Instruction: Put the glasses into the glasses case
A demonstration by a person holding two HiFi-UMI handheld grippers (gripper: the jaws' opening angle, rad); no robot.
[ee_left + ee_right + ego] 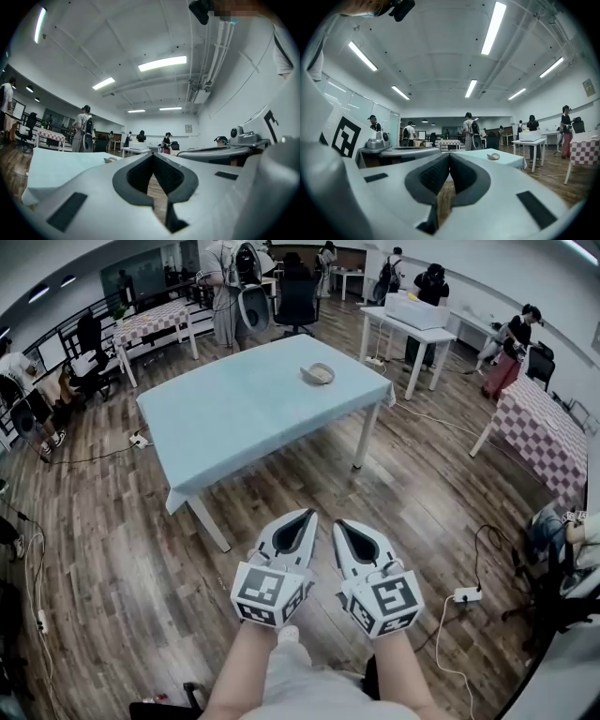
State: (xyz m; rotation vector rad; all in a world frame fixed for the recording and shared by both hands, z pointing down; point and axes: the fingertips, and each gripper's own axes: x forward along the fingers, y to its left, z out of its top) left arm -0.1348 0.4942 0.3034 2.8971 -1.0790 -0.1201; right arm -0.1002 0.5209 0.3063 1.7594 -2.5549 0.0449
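Note:
A pale, open glasses case (318,374) lies near the far right corner of a light blue table (234,418); it also shows small as the case (493,156) in the right gripper view and the case (109,160) in the left gripper view. I cannot make out the glasses themselves. My left gripper (308,514) and right gripper (338,523) are held side by side over the wooden floor, well short of the table. Both are shut, tips together, with nothing between them.
Several people stand and sit around the room. A white table (419,326) with a box stands at the back right, checkered tables (546,431) at right and back left. Cables and a power strip (466,594) lie on the floor.

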